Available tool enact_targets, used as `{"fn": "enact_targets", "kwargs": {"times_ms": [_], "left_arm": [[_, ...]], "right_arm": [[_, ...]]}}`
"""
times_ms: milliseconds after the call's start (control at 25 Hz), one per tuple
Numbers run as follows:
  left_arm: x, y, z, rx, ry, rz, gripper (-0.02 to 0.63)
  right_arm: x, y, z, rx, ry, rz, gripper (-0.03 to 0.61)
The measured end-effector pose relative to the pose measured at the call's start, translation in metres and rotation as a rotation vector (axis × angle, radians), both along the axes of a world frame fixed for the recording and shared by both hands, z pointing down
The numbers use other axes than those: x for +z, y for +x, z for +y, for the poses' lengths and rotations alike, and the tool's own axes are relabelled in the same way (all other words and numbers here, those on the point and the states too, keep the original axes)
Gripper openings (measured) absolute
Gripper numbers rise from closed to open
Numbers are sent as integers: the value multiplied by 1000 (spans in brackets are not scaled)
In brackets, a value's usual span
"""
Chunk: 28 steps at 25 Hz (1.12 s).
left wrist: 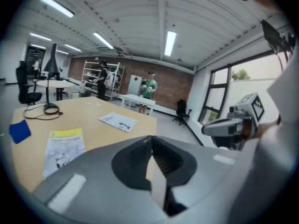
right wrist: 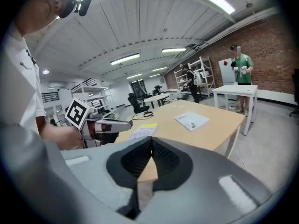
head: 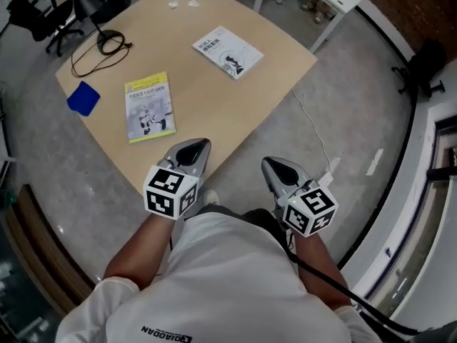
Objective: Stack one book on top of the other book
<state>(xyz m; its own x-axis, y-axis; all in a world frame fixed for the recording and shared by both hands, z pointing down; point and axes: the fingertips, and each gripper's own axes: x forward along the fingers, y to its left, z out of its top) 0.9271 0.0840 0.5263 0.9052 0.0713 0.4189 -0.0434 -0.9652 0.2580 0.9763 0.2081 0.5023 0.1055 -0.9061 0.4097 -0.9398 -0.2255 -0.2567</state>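
Approach step: left gripper [head: 194,151] and right gripper [head: 275,171], both clenched empty, short of table [head: 214,98]. Next, probably grasp yellow-topped book [head: 149,106]; white book [head: 227,51] untouched.

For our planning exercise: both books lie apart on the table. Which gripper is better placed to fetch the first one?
Left, probably. The left gripper, shut and empty, hovers at the table edge near the yellow-topped book; the right gripper, also shut, hangs over the floor, off the table.
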Motion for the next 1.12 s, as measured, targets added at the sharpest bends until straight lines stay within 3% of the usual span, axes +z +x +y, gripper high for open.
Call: {"fn": "enact_targets", "kwargs": {"times_ms": [280,480,640,840,960,1120], "left_arm": [[53,-70,-104,-435,37,-131,6],[94,-124,-157,-641,10,-221,6],[118,-143,-193,-693,12,-268,14],[155,-148,-225,-694,-34,-310,93],[179,-149,-236,-666,-87,-350,158],[194,-148,-243,-674,-175,-324,193]], "right_arm": [[52,-34,-109,-390,-64,-37,2],[95,-52,-161,-512,-140,-17,2],[127,-63,-201,-538,-181,11,2],[159,-63,-244,-489,-196,-30,2],[179,-60,-262,-456,-225,-33,68],[207,-52,-273,-407,-303,-109,131]]}}
